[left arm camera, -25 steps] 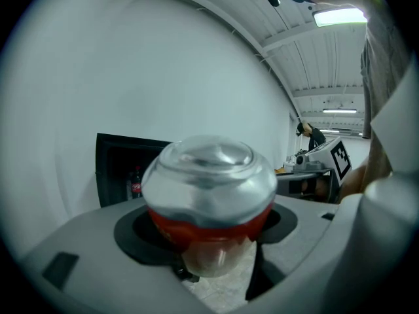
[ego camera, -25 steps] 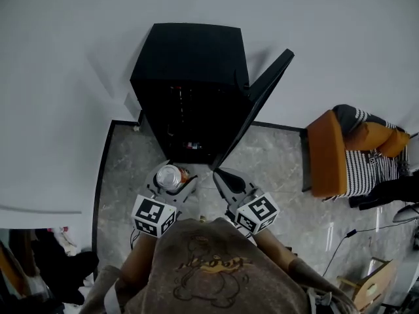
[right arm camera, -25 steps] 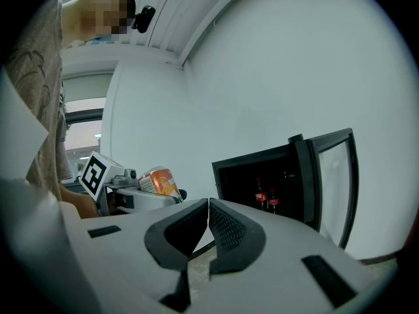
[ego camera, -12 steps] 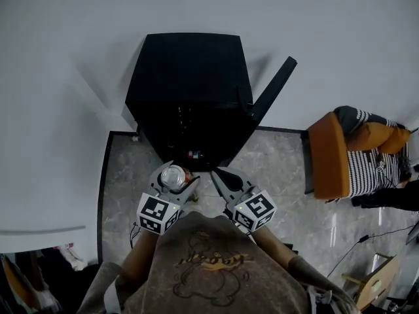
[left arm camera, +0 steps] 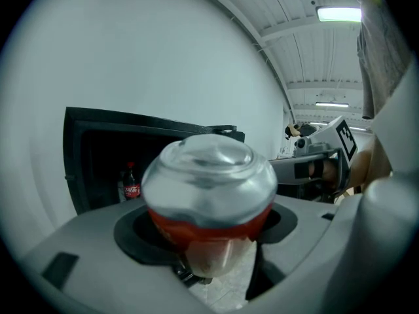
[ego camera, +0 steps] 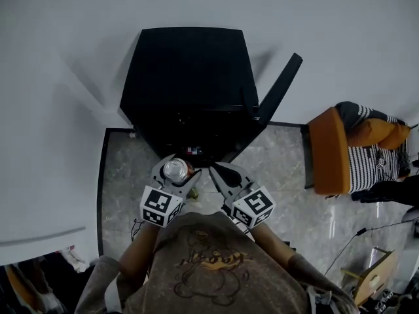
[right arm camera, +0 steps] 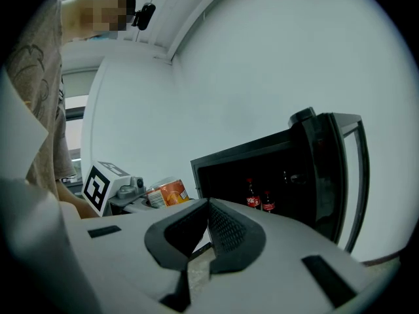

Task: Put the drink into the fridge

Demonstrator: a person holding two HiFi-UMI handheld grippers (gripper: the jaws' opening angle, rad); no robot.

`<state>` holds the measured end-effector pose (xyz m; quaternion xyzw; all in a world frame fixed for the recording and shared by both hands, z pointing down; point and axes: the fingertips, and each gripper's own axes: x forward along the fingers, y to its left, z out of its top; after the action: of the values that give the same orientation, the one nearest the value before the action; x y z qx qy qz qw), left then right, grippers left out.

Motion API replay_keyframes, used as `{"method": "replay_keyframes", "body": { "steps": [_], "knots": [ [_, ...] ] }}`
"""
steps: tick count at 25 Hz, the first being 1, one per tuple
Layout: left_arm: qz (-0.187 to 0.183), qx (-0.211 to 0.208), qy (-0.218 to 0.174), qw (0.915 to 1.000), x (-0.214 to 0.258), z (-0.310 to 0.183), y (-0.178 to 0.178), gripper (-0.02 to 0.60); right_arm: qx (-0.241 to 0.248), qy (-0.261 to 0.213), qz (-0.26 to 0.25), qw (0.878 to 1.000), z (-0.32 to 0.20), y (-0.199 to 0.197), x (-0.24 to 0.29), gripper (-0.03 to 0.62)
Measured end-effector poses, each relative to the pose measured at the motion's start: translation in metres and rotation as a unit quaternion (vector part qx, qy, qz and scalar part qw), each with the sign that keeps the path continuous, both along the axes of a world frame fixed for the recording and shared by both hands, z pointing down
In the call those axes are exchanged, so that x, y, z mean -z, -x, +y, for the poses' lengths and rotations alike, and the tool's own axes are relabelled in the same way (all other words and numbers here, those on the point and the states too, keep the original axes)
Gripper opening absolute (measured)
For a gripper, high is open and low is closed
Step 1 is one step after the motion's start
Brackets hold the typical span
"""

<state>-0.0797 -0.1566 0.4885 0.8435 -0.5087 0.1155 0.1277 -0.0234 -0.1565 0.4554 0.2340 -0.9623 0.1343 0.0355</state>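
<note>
left gripper [ego camera: 174, 173]: clamped round the drink can [left arm camera: 208, 187], jaws wide on either side of its body; marker cube towards 6 o'clock in the head view
drink can: upright, silver top up, red-orange side; in the left jaws, outside the fridge [ego camera: 186, 70], near its open front at 12 o'clock
right gripper [right arm camera: 208, 206]: clenched, jaw tips meet, nothing between them; at 3 o'clock of the left gripper, close beside it, apart
fridge: black, low, against the white wall [ego camera: 78, 77]; front open, dark inside
fridge door [ego camera: 279, 89]: swung out, at 2 o'clock of the grippers in the head view
cola bottles [right arm camera: 258, 198]: two red-labelled, upright, side by side inside the fridge in the right gripper view; one shows in the left gripper view at 9 o'clock of the can
floor [ego camera: 278, 169]: grey marble-look tiles under both grippers
orange chair [ego camera: 327, 154]: at 3 o'clock, well apart from the fridge, striped cloth on it
person: brown printed shirt [ego camera: 209, 270] at 6 o'clock, forearms reaching to both grippers
</note>
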Motion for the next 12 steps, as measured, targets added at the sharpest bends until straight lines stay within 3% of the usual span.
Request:
{"method": "replay_keyframes", "body": {
  "steps": [12],
  "knots": [
    [-0.024,-0.014,0.003,0.9996,-0.032,-0.036,0.009,0.333,-0.010,0.005,0.019,1.000,-0.012,0.011,-0.011,0.021]
  ]
}}
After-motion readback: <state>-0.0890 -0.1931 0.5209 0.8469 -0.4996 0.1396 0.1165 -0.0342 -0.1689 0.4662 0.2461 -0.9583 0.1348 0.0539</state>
